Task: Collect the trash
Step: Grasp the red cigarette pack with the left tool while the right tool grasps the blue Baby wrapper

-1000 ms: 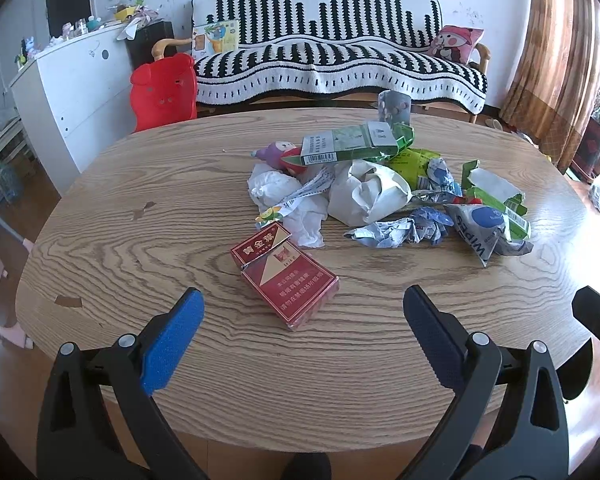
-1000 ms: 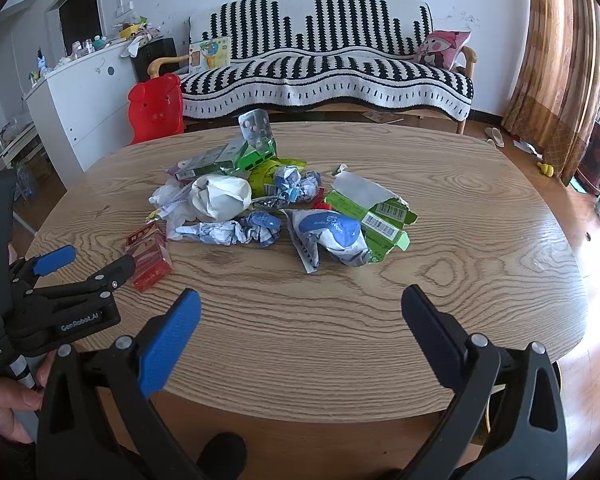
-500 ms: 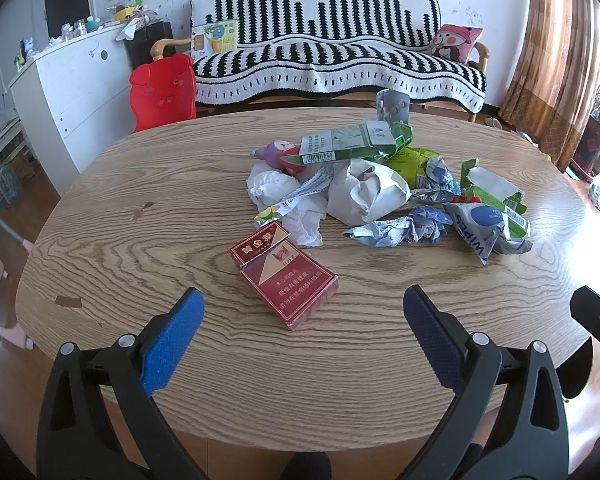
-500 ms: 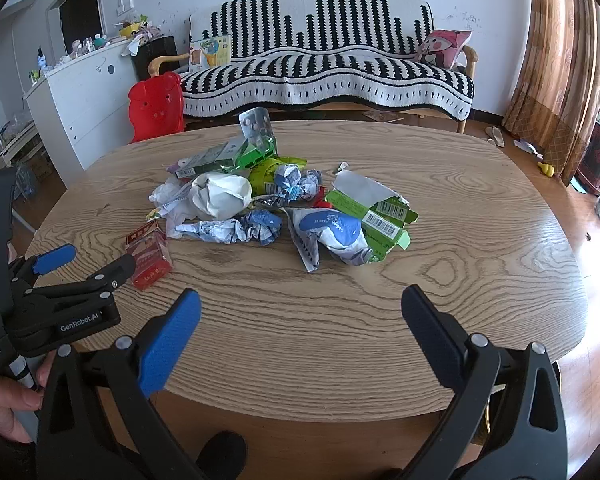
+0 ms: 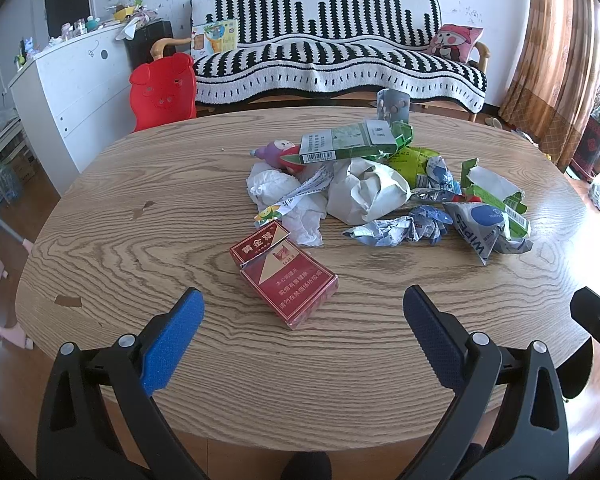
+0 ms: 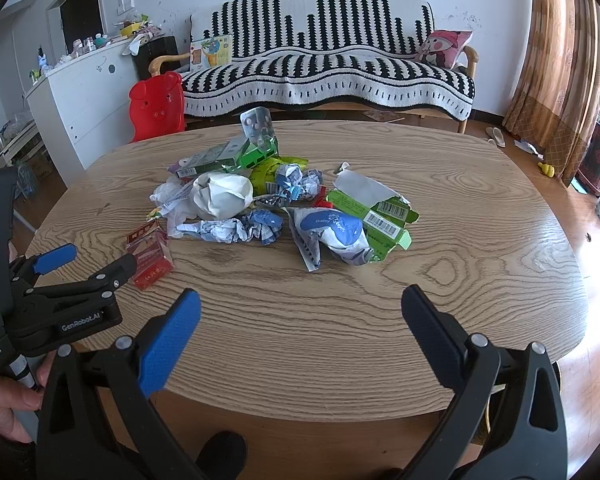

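A pile of trash lies on the oval wooden table [image 5: 140, 240]: a red cigarette pack [image 5: 286, 278] nearest me, crumpled white paper [image 5: 366, 194], a green carton [image 5: 348, 142], a blue-white wipes wrapper [image 5: 480, 226] and a torn green box [image 6: 380, 212]. My left gripper [image 5: 300, 320] is open and empty just short of the red pack [image 6: 150, 256]; it also shows in the right wrist view [image 6: 84, 258]. My right gripper [image 6: 300, 320] is open and empty over the table's near edge, in front of the wipes wrapper [image 6: 332, 232].
A black-and-white striped sofa [image 5: 336, 64] stands behind the table, with a red pig-shaped chair [image 5: 162, 94] and a white cabinet [image 5: 72, 84] at the left. Brown curtains [image 5: 556, 52] hang at the right. A blister pack [image 6: 258, 126] stands at the pile's far side.
Both grippers have drifted very slightly; the trash has not moved and both stay open.
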{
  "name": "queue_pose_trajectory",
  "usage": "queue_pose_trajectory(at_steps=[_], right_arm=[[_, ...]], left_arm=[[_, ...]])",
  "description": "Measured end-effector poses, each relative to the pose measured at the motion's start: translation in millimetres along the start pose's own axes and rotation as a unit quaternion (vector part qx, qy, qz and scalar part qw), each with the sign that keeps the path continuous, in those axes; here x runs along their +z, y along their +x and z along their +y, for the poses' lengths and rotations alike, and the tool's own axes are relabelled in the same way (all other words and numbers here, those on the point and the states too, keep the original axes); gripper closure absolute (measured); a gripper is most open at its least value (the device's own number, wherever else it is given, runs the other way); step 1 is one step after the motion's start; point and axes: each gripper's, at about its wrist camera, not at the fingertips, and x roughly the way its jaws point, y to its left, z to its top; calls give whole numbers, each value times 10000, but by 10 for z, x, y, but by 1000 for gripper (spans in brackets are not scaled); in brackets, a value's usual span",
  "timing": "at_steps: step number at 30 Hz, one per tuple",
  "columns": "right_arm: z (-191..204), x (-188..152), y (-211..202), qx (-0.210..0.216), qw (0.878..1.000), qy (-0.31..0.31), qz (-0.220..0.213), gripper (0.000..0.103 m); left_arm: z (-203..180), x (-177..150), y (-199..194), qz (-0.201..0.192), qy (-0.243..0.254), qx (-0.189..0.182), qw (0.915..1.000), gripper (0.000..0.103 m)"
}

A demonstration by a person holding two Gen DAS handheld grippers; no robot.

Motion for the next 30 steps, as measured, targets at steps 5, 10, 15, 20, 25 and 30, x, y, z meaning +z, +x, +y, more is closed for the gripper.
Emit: queue_pose_trajectory(at_steps=[5,10,15,20,25,30], right_arm=[[-1,1,0,-5,10000,4,1,6],[-13,4,7,-19,10000,31,9,6],[-30,21,8,-4,10000,11,24,6],[-64,44,54,-8,10000,-70,53,6],[-91,52,106,-4,9999,-97,110,6],[-160,72,224,10,9998,-55,200,6]], left_arm=[[21,2,8,26,-47,9,10000,6],[180,-19,194,461,-424,-75,9980,6],[290,-67,441,848,-730,-45,9937,6],[261,58,727,927,-926,250,9911,6],[185,146,1022,1171,-1127,437,9857,6],[127,114,1126,1274,-1037,516,9851,6]])
